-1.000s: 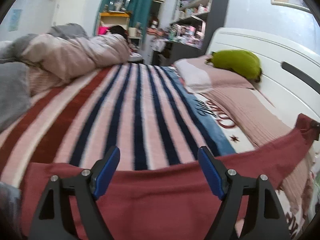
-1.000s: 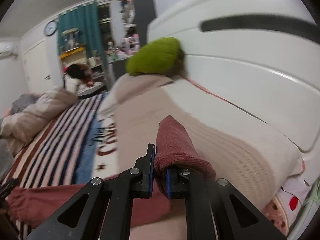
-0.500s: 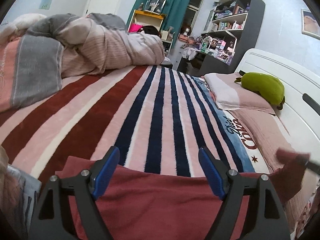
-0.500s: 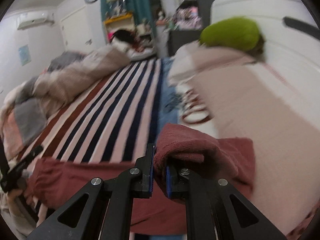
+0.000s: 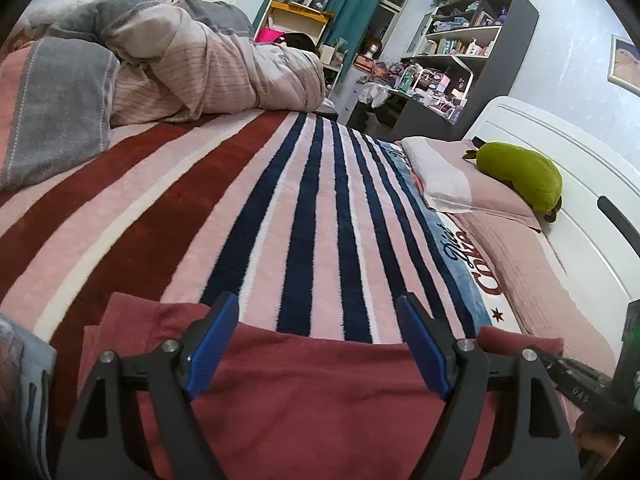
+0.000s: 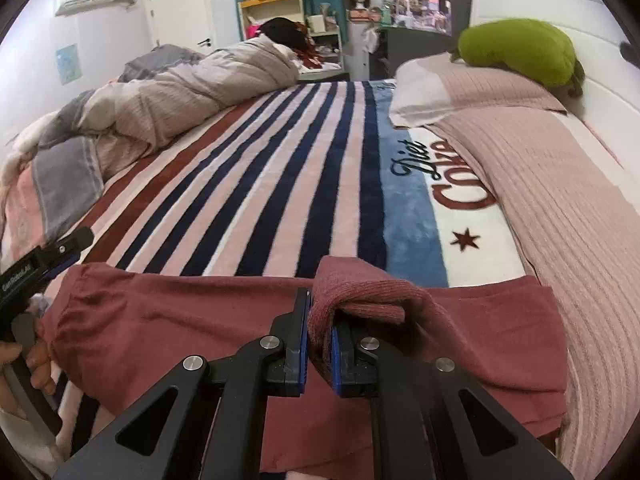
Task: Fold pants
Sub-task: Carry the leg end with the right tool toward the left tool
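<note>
One pants (image 6: 200, 320), two tongs (image 5: 316, 344) (image 6: 318, 344), two pillows (image 6: 480, 84) (image 6: 560, 200).

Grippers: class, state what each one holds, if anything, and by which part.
Right gripper is shut on the pants, pinching a bunched ribbed edge. Left gripper is open over them, holding nothing.

Maroon pants (image 6: 208, 320), spread flat, one end doubled over

The left gripper (image 5: 318, 346) is held wide apart above the dusty-red pants (image 5: 320, 400), which are spread across the striped blanket (image 5: 248, 216) on the bed. A green pillow (image 5: 518, 176) is seen against the white headboard (image 5: 580, 168).
</note>
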### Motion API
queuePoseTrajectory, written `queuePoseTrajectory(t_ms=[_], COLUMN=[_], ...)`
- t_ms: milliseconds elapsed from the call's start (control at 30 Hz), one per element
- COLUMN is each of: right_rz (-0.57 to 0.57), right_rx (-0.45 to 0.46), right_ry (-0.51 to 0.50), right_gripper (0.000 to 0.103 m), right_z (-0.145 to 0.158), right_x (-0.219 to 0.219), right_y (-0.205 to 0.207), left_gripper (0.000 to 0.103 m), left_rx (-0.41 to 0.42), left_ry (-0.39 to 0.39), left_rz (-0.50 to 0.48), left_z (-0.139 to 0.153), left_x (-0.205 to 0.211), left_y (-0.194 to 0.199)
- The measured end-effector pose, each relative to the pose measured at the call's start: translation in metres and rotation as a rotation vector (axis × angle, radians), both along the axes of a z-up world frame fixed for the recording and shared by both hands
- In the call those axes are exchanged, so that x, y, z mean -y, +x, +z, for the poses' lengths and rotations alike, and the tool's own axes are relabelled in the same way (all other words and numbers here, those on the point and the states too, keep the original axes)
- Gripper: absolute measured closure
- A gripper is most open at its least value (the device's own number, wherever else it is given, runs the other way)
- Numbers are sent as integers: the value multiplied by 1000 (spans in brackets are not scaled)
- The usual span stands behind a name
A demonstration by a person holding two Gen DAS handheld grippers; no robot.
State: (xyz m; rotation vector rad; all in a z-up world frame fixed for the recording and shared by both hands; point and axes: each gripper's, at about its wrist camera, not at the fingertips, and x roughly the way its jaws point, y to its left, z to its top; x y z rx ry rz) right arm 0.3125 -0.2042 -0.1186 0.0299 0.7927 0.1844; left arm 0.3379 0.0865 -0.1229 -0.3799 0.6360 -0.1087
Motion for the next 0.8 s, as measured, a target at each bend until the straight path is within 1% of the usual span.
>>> queuePoseTrajectory(t_ms=[67, 200, 233, 300, 367, 400, 500, 567, 633, 667, 700, 800], right_rz=[24, 79, 89, 109, 119, 114, 55, 29, 53, 81, 115, 194], right_rx=[-38, -138, -148, -143, -131, -124, -87, -70, -51, -41, -32, -22], right_ry=[3, 48, 64, 107, 137, 141, 124, 85, 46, 39, 33, 16], right_gripper=[99, 92, 89, 76, 70, 69, 64, 65, 77, 85, 90, 93], right_z=[-11, -44, -49, -53, -51, -49, -43, -42, -41, -41, -42, -45], right_x=[-6, -13, -14, -13, -11, -11, -6, -6, -12, -17, -23, -40], right_y=[1, -4, -5, -10, -15, -16, -21, -18, -16, -16, -17, -22], left_gripper=[25, 25, 25, 25, 25, 25, 25, 25, 25, 25, 25, 25], left_rx=[-2, -4, -5, -7, -9, -10, -13, -9, -10, -13, -14, -6], left_ry=[-5, -10, -10, -13, -18, -18, -15, -15, -13, -11, -10, -17], left_rz=[-9, -22, -22, -24, -27, -27, -28, -32, -35, -34, -32, -30], left_z=[-1, -2, -2, -2, -3, -3, -3, -3, -3, -4, -4, -3], left_x=[1, 3, 3, 4, 4, 4, 5, 6, 7, 7, 6, 5], left_y=[1, 2, 2, 3, 3, 3, 4, 3, 3, 4, 3, 2])
